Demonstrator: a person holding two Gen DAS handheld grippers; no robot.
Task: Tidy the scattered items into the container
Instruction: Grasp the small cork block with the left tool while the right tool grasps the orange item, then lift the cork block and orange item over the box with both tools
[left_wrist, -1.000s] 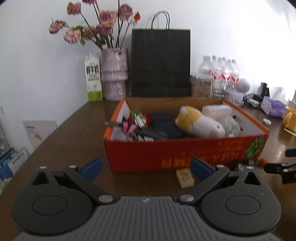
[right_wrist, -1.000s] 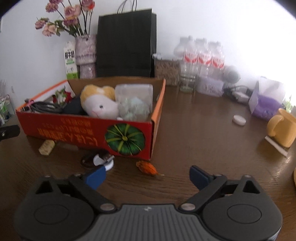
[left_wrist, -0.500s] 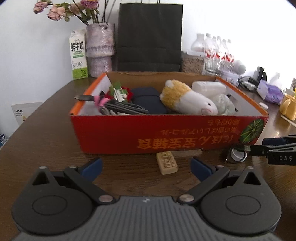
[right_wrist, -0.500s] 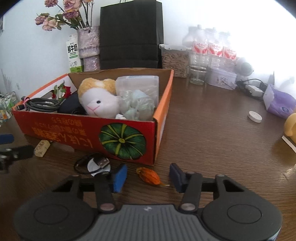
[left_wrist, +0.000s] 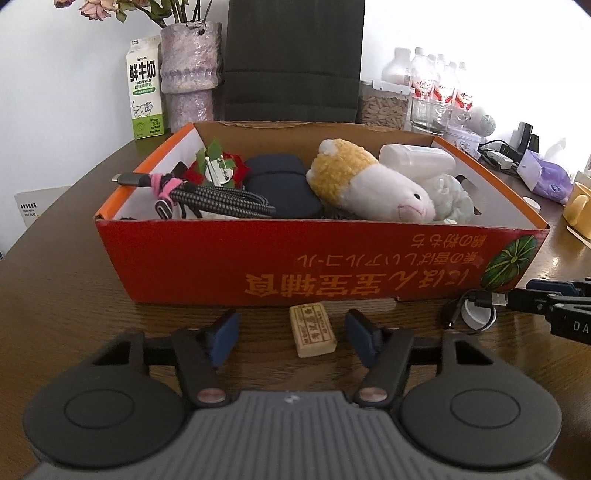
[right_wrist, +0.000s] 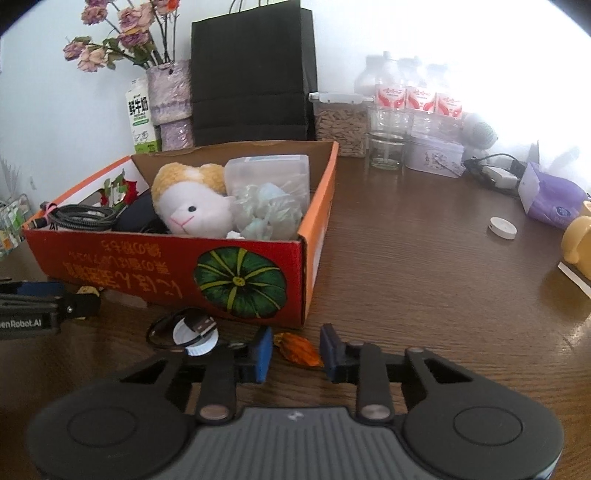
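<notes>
1. The left gripper (left_wrist: 291, 338) is seen closing, its blue pads either side of a small tan block (left_wrist: 312, 334) on the table, not yet touching it.
2. The right gripper (right_wrist: 295, 352) is closing around an orange dried leaf-like piece (right_wrist: 298, 348); contact cannot be told.
3. A coiled black USB cable on a white disc (right_wrist: 192, 334) lies just left of it.
4. The red cardboard box (left_wrist: 258, 266) stands just beyond, holding a plush toy (left_wrist: 365, 184) and braided cables (left_wrist: 218, 201).

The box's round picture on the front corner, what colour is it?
Dark green pumpkin with yellow-green stripes, clearest in the right wrist view.
</notes>
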